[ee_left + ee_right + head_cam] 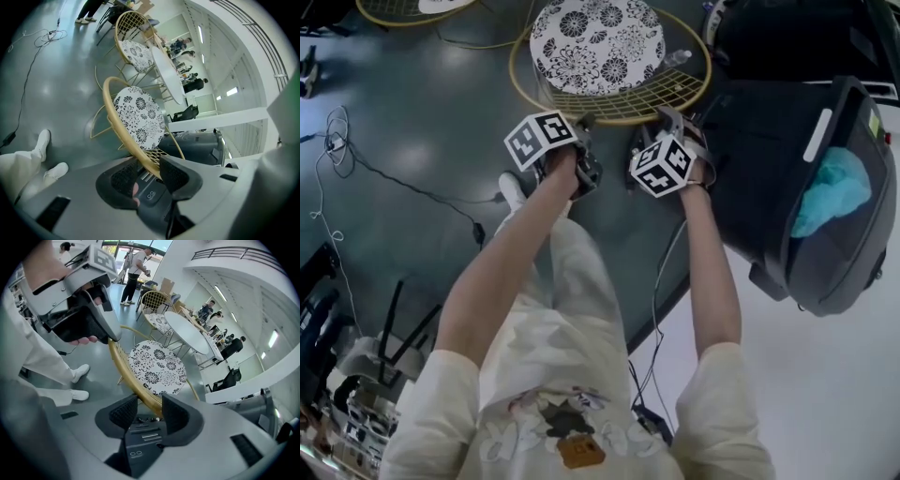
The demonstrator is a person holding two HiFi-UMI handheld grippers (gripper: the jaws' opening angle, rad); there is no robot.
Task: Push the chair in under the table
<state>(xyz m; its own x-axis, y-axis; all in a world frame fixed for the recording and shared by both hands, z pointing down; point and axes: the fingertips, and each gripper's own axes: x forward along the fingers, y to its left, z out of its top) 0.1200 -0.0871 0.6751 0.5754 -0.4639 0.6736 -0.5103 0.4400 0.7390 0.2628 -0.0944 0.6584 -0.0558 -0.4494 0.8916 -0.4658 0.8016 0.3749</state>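
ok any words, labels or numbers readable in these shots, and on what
No text reads clearly anywhere.
Marker cubes: black-and-white square patterns, no letters.
Shirt print: too blurred to read.
Yellow label on black container: too small to read.

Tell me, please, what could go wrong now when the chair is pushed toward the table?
Both grippers only straddle the gold chair rim: the left gripper and the right gripper are open with gaps beside it, so it may slip out or twist. The black container stands close on the right; the chair could scrape it.
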